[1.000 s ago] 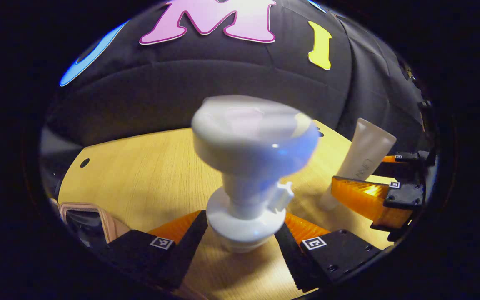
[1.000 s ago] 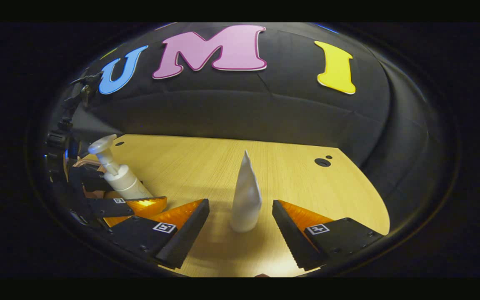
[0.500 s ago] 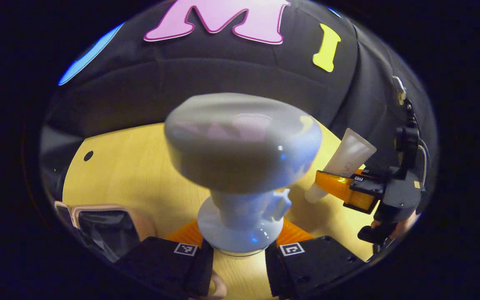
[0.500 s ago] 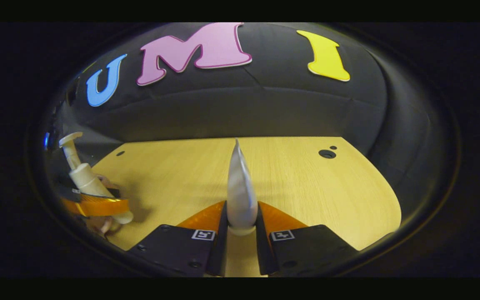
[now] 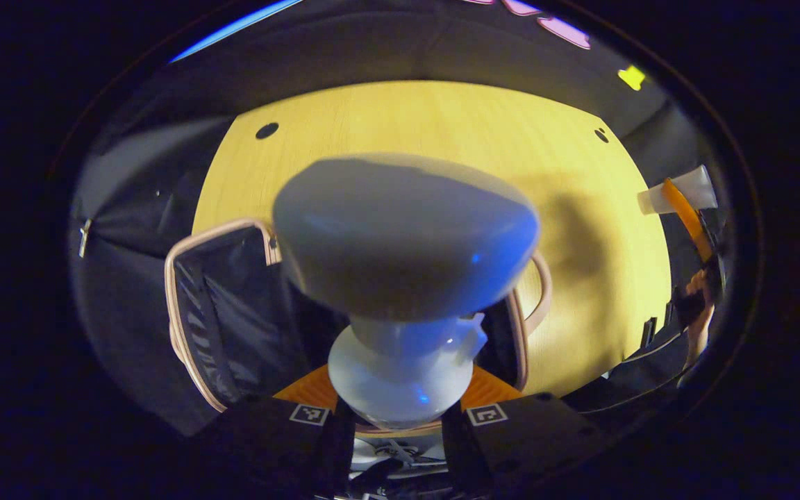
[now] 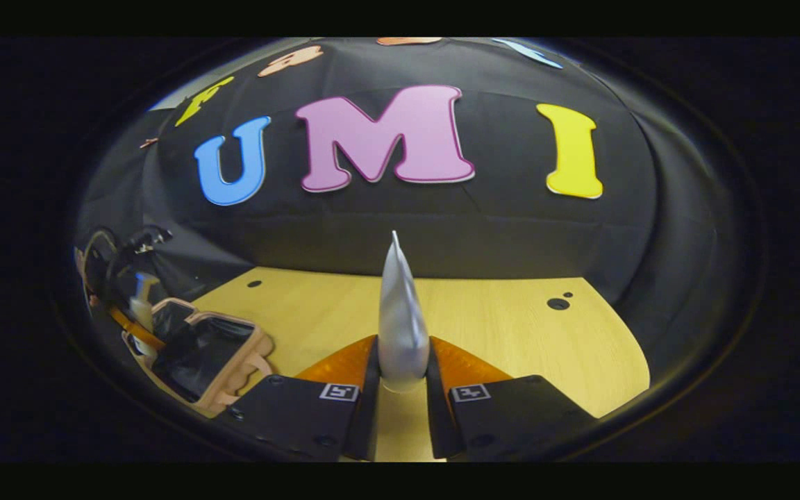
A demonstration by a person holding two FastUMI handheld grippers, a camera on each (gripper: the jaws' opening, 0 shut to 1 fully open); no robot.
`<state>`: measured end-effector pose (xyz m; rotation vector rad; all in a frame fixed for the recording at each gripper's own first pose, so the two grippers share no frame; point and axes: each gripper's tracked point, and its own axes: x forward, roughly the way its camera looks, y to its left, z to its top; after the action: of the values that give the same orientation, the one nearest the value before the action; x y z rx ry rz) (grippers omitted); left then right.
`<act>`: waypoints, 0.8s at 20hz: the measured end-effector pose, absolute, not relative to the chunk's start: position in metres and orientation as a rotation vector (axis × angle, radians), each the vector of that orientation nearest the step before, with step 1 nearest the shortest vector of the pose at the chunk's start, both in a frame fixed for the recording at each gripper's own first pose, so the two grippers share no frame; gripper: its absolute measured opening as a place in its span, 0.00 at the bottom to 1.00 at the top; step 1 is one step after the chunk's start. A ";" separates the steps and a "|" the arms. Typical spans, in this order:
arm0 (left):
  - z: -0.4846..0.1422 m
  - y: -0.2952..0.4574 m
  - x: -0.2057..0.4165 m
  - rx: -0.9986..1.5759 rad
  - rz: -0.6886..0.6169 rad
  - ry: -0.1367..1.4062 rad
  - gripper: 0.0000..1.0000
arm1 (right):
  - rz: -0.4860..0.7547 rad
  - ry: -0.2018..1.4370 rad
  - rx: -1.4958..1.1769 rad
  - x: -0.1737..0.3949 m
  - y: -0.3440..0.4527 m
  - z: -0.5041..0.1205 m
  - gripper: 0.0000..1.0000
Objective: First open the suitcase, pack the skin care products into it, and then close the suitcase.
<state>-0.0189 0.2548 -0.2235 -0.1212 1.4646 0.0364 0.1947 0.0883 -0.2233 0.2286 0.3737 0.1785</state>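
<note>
Pale wood tabletop (image 6: 483, 326): light grain, small dark holes near its far corners, carrying the open suitcase at one side.
Left hand-held gripper (image 5: 398, 430): both fingers clamped on the collar of the pump bottle, pressing from either side.
Pump bottle (image 5: 403, 278): white, its broad pump head looming right at the left gripper view's lens, blurred with closeness; it's held above the open suitcase, nozzle stub poking to the right.
Suitcase (image 5: 233, 305): lid open, pinkish-tan rim, dark lining inside; it lies on the tabletop directly beneath the pump bottle, with a curved handle showing at its right edge. In the right gripper view the suitcase (image 6: 209, 351) sits far left, dark interior facing up.
Right hand-held gripper (image 6: 403, 410): closed tight on the lower end of the tube, one finger on each flat side.
Tube (image 6: 400, 312): pale, upright, seen edge-on, tapering to a thin crimped tip; held above the tabletop, well apart from the suitcase. In the left gripper view, the tube (image 5: 678, 198) shows at the far right edge with a finger across it.
Person's hand (image 5: 698, 312): glimpsed at the right rim of the left gripper view, below the tube.
Left hand-held gripper, from afar (image 6: 132, 323): small at the left rim of the right gripper view, bottle over the suitcase.
</note>
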 end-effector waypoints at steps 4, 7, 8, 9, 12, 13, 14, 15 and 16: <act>-0.265 0.272 -0.039 -0.162 0.058 1.580 0.57 | 0.207 0.314 0.204 0.177 0.106 -0.186 0.33; -0.288 0.269 -0.045 -0.173 0.028 1.655 0.57 | 0.210 0.302 0.194 0.165 0.114 -0.172 0.33; -0.296 0.270 -0.044 -0.171 0.031 1.668 0.57 | 0.213 0.303 0.189 0.160 0.117 -0.169 0.33; -0.303 0.272 -0.043 -0.155 0.034 1.676 0.60 | 0.211 0.299 0.183 0.158 0.119 -0.165 0.33; -0.319 0.278 -0.038 -0.107 0.036 1.675 0.57 | 0.212 0.293 0.168 0.148 0.125 -0.156 0.33; -0.324 0.276 -0.038 -0.117 0.031 1.675 0.57 | 0.211 0.295 0.164 0.145 0.127 -0.155 0.33; -0.329 0.275 -0.037 -0.133 0.026 1.677 0.60 | 0.208 0.297 0.159 0.142 0.129 -0.154 0.33; -0.332 0.275 -0.036 -0.143 0.022 1.671 0.61 | 0.205 0.300 0.152 0.140 0.130 -0.154 0.33; -0.334 0.275 -0.035 -0.145 0.018 1.664 0.60 | 0.203 0.303 0.146 0.138 0.133 -0.154 0.33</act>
<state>-0.0351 0.2749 -0.3336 -0.1454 1.6640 0.0177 0.1383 0.1332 -0.1543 0.1455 0.3033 0.2032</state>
